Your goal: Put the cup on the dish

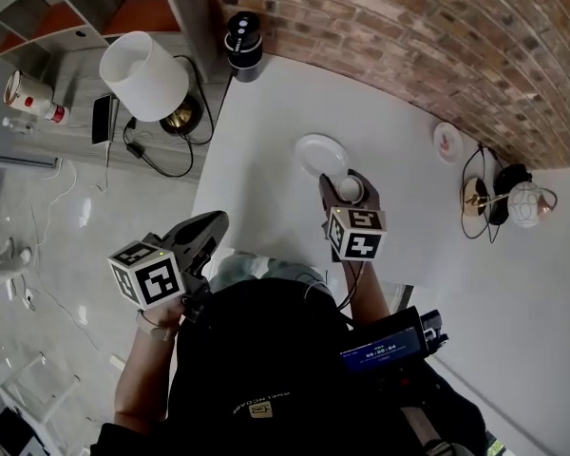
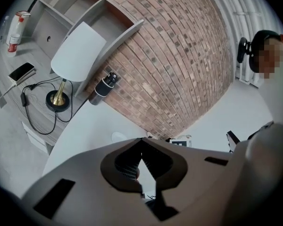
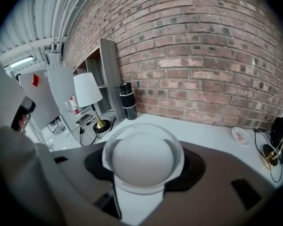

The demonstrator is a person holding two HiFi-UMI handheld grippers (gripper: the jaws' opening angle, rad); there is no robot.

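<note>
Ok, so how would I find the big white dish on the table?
Look at the white table beside the brick wall. The dish lies flat on it, just beyond the right gripper, which holds the cup. It is plain white and bigger than the small red-marked dish further right, near the wall.

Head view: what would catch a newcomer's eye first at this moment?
The right gripper, out over the white table, grips a clear cup in its jaws, just short of the white dish. The left gripper is at the table's edge, jaws together and empty. A white-shaded lamp stands left of the table.
</note>
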